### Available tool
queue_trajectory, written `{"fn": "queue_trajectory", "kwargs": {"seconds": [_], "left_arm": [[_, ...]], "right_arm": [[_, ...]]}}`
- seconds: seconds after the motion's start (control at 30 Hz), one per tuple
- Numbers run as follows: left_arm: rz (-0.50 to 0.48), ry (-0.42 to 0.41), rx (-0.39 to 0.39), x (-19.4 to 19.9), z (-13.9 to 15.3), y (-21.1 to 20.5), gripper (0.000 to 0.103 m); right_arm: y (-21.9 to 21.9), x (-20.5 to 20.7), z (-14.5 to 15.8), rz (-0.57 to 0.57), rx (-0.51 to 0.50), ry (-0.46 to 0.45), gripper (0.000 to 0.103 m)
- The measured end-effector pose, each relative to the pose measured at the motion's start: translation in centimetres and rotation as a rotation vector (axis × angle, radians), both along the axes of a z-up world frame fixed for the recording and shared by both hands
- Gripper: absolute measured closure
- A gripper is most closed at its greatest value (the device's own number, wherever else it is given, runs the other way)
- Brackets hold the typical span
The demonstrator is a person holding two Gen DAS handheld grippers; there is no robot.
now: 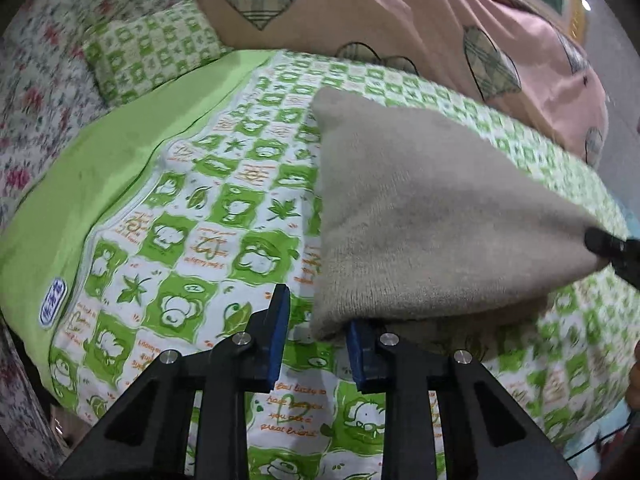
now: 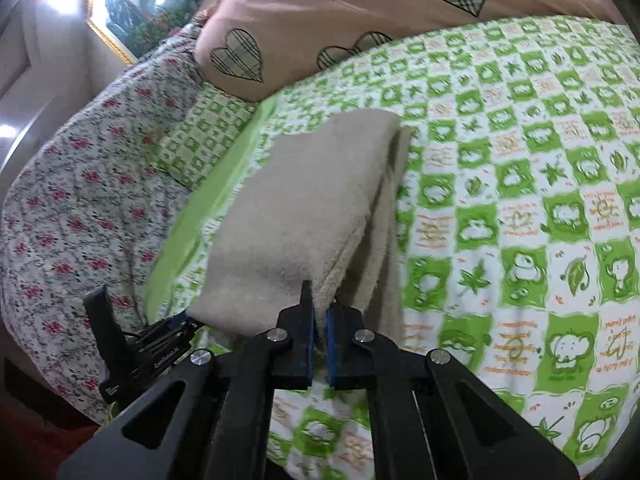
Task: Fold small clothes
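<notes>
A beige fleecy cloth (image 1: 420, 220) lies folded on the green-and-white patterned bedspread (image 1: 200, 208). My left gripper (image 1: 316, 320) is open, its right finger tucked under the cloth's near corner, its left finger beside it. My right gripper (image 2: 320, 312) is shut on the cloth's (image 2: 304, 200) near edge and lifts that end a little. The right gripper shows in the left wrist view (image 1: 612, 248) at the cloth's right corner. The left gripper shows in the right wrist view (image 2: 176, 326) at the cloth's left corner.
A pink quilt with plaid hearts (image 1: 400, 20) is heaped at the back of the bed. A small green patterned pillow (image 1: 148, 52) and a floral sheet (image 1: 36, 92) lie at the left. A framed picture (image 2: 148, 4) hangs on the wall.
</notes>
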State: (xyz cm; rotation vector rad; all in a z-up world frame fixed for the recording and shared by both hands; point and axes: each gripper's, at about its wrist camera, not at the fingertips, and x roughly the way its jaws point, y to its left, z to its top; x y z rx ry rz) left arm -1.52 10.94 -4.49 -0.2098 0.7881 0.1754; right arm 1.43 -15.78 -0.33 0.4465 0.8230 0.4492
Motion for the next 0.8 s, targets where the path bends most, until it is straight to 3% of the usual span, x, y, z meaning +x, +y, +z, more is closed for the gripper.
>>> {"fn": "queue_trajectory", "kwargs": {"seconds": [0.17,0.27,0.4,0.6,0.7,0.8], "left_arm": [[0.026,0.017,-0.067,-0.1,-0.8,0.9,0.076],[0.017,0.04,-0.106,0.1,-1.4,1.2,0.075],[-0.007,0.061,-0.144,0.0,-2.3,1.4,0.073],[-0.12,0.075,-0.165,-0.7,-1.1,0.9,0.075],[-0.182,0.05,-0.207,-1.6,0.7,1.0,0.075],[-0.239,-0.01,-0.233,-1.2,2.9,1.0,0.071]], "right_arm": [[0.9,0.3,-0.4,0.021,-0.033,0.004,0.098],[1.4,0.7,-2.6,0.013,-0.137,0.05,0.098],[1.4,1.1,-5.9,0.01,-0.184,0.125,0.098],[0.5,1.5,-5.6,0.002,-0.145,0.156,0.097],[-0.9,1.2,-4.5,-0.026,-0.061,0.188,0.085],[-2.2,1.5,-2.6,-0.06,-0.001,0.141,0.072]]}}
